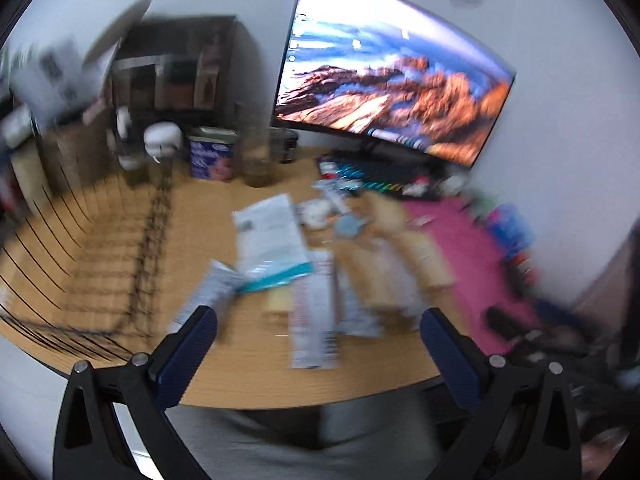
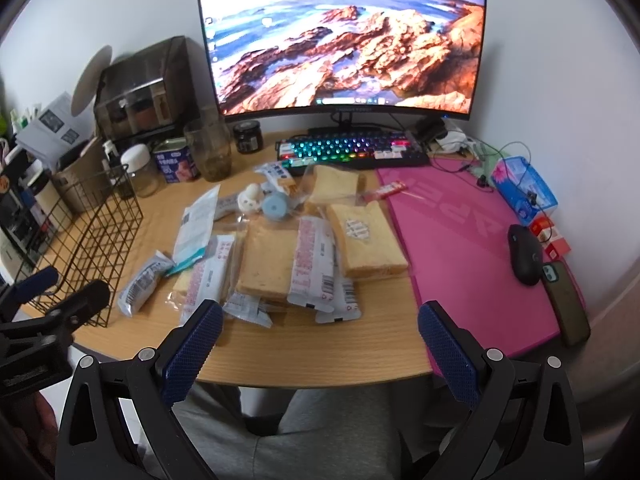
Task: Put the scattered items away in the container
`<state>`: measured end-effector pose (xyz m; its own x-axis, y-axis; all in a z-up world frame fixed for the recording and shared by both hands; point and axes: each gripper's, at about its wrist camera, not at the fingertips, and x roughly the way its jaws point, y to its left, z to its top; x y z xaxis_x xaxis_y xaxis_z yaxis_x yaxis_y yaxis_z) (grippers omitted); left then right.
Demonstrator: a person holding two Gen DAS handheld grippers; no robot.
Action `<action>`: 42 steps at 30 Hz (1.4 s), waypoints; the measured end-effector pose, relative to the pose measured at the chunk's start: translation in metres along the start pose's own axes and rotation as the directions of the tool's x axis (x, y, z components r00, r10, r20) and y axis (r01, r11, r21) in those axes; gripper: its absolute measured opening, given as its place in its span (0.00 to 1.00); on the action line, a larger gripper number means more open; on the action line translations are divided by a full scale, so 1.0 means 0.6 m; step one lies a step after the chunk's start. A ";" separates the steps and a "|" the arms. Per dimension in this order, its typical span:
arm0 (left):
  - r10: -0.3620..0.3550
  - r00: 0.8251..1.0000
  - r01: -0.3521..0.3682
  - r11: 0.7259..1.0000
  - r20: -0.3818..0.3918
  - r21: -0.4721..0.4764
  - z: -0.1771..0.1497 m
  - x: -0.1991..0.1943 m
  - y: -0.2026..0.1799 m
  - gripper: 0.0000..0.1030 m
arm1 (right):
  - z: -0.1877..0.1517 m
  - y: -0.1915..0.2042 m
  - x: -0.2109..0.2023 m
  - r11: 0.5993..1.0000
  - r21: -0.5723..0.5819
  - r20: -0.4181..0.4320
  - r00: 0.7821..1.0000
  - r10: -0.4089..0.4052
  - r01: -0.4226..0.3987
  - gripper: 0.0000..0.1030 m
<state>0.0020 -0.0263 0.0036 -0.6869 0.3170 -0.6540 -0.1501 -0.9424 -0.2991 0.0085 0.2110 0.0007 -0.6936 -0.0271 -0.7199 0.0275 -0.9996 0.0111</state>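
Note:
A pile of wrapped snacks lies mid-desk: bagged bread slices (image 2: 366,238), white-pink packets (image 2: 312,264), a teal-edged pouch (image 2: 195,224) and a small silver packet (image 2: 140,282). A black wire basket (image 2: 92,240) stands at the left. My right gripper (image 2: 320,338) hangs open above the desk's front edge, nothing between its fingers. The left wrist view is motion-blurred; the same pile (image 1: 316,280) and the wire basket (image 1: 100,256) show there, with my left gripper (image 1: 318,340) open and holding nothing. The left gripper (image 2: 52,292) also shows at the right wrist view's left edge.
A curved monitor (image 2: 344,48), lit keyboard (image 2: 352,150) and pink desk mat (image 2: 460,248) with mouse (image 2: 524,256) and phone (image 2: 566,300) fill the right. Jars, a tin (image 2: 174,162), a glass tumbler (image 2: 210,152) and a dark organiser (image 2: 148,88) stand behind the basket. A person's grey-clad legs sit below.

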 end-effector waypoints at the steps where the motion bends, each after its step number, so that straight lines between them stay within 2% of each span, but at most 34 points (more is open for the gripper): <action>1: 0.020 1.000 -0.020 0.999 0.000 -0.039 0.001 0.003 0.008 0.99 | 0.000 0.000 0.000 1.000 0.000 0.000 1.000 0.001 -0.001 0.97; 3: 0.079 0.996 -0.082 0.995 -0.045 -0.051 0.000 0.018 0.017 0.99 | 0.000 -0.001 0.000 1.000 0.003 0.002 1.000 0.001 -0.001 0.97; 5: 0.123 0.990 -0.124 0.992 -0.067 -0.020 -0.002 0.028 0.014 0.99 | 0.000 -0.003 0.003 1.000 0.006 0.000 1.000 0.004 -0.004 0.97; 7: 0.258 0.965 -0.254 0.964 -0.049 0.074 -0.002 0.033 -0.001 0.99 | 0.000 -0.004 0.007 1.000 0.006 -0.003 1.000 0.005 -0.005 0.97; 9: 0.348 0.937 -0.339 0.927 -0.029 0.163 0.001 0.041 -0.014 0.99 | 0.000 -0.005 0.011 1.000 0.005 -0.006 1.000 0.005 -0.004 0.97; 11: 0.351 0.933 -0.333 0.927 -0.086 0.175 0.005 0.057 -0.008 0.99 | 0.001 -0.007 0.016 1.000 0.008 -0.010 1.000 0.007 -0.007 0.97; 12: 0.364 0.925 -0.342 0.923 -0.113 0.178 0.006 0.068 -0.003 0.99 | 0.001 -0.009 0.018 1.000 0.009 -0.012 1.000 0.007 -0.007 0.97; 15: 0.423 0.900 -0.396 0.894 -0.103 0.208 0.004 0.080 0.004 0.99 | 0.001 -0.013 0.025 1.000 0.013 -0.017 1.000 0.007 -0.006 0.97; 16: 0.433 0.897 -0.406 0.886 -0.086 0.224 0.003 0.083 0.003 0.99 | 0.001 -0.014 0.028 1.000 0.015 -0.019 1.000 0.008 -0.007 0.97; 17: 0.435 0.898 -0.410 0.883 -0.068 0.230 0.003 0.081 0.004 0.99 | 0.002 -0.016 0.032 1.000 0.019 -0.021 1.000 0.009 -0.009 0.97; 19: 0.412 0.910 -0.391 0.889 -0.047 0.237 0.005 0.087 0.005 0.99 | 0.004 -0.018 0.040 1.000 0.023 -0.028 1.000 0.011 -0.010 0.97; 20: 0.404 0.912 -0.379 0.896 -0.070 0.231 0.008 0.095 0.009 0.99 | 0.004 -0.019 0.045 1.000 0.024 -0.033 0.999 0.012 -0.011 0.97; 22: 0.360 0.920 -0.334 0.927 -0.157 0.169 0.015 0.116 0.033 0.99 | 0.004 -0.018 0.055 1.000 0.023 -0.043 0.999 0.013 -0.012 0.97; 24: 0.305 0.935 -0.286 0.950 -0.180 0.127 0.022 0.128 0.046 0.99 | 0.006 -0.019 0.066 1.000 0.024 -0.052 0.999 0.013 -0.012 0.97; 25: 0.309 0.934 -0.290 0.949 -0.178 0.125 0.026 0.135 0.051 0.99 | 0.006 -0.020 0.071 1.000 0.025 -0.056 0.998 0.013 -0.011 0.97; 31: 0.437 0.878 -0.374 0.880 -0.192 0.292 0.029 0.189 0.040 0.99 | 0.012 -0.032 0.112 0.999 0.044 -0.090 0.996 0.016 -0.012 0.97; 34: 0.376 0.898 -0.304 0.906 -0.229 0.296 0.034 0.202 0.031 0.99 | 0.018 -0.038 0.133 0.998 0.060 -0.104 0.994 0.022 -0.016 0.97; 36: 0.374 0.899 -0.296 0.902 -0.227 0.315 0.034 0.212 0.020 0.99 | 0.023 -0.041 0.148 0.998 0.065 -0.117 0.993 0.028 -0.020 0.97; 38: 0.399 0.885 -0.314 0.893 -0.241 0.324 0.033 0.228 0.022 0.99 | 0.025 -0.044 0.158 0.998 0.064 -0.124 0.992 0.026 -0.018 0.97; 40: 0.453 0.861 -0.361 0.865 -0.231 0.350 0.030 0.238 0.030 0.99 | 0.029 -0.050 0.167 0.998 0.068 -0.128 0.991 0.025 -0.017 0.97; 42: 0.459 0.858 -0.367 0.863 -0.232 0.348 0.032 0.238 0.037 0.98 | 0.032 -0.055 0.172 0.997 0.076 -0.129 0.991 0.026 -0.017 0.97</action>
<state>-0.1127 -0.0041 -0.0831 -0.4935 -0.1353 -0.8592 -0.1248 -0.9666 0.2239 -0.0781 0.2411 -0.0608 -0.5942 -0.0515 -0.8027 -0.0156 -0.9970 0.0756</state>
